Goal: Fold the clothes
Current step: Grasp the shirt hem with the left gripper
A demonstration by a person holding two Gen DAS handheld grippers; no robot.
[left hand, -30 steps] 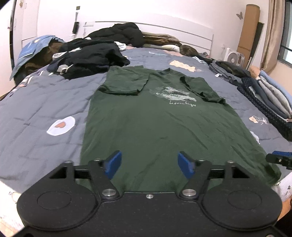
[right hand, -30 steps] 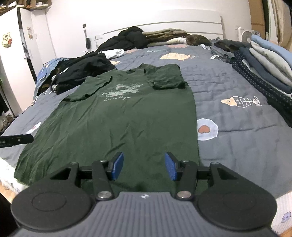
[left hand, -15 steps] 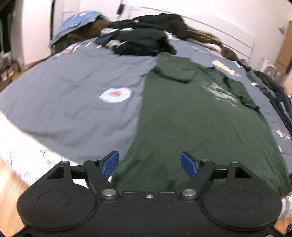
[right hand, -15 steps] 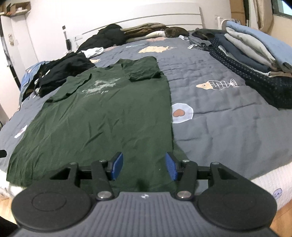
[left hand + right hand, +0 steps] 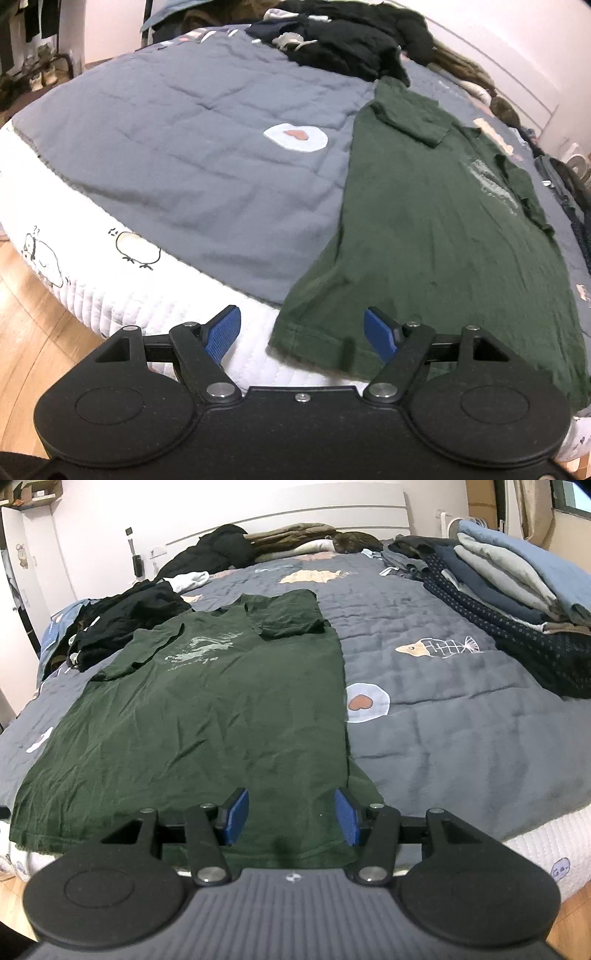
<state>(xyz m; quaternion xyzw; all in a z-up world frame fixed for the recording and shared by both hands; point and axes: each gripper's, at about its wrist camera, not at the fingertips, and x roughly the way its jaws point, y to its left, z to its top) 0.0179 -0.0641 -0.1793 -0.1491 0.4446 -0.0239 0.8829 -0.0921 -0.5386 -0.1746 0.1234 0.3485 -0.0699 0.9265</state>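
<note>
Over the shirt's near left corner, your left gripper (image 5: pixel 302 334) has swung out from mid-hem; its jaws gape wide, empty. Your right gripper (image 5: pixel 291 816) hangs half-open above the right hem, gripping nothing. Beyond them the green T-shirt (image 5: pixel 207 716) lies flat on the grey quilt (image 5: pixel 461 720).

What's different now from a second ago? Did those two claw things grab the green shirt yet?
Not yet. The left gripper swung sideways and tilted, from over the middle of the hem to the near left hem corner of the green T-shirt. The right gripper edged towards the right hem corner. Both stay open, holding nothing. The shirt lies flat as before on the grey quilt, sleeves folded in; the clothes piles are unmoved.
</note>
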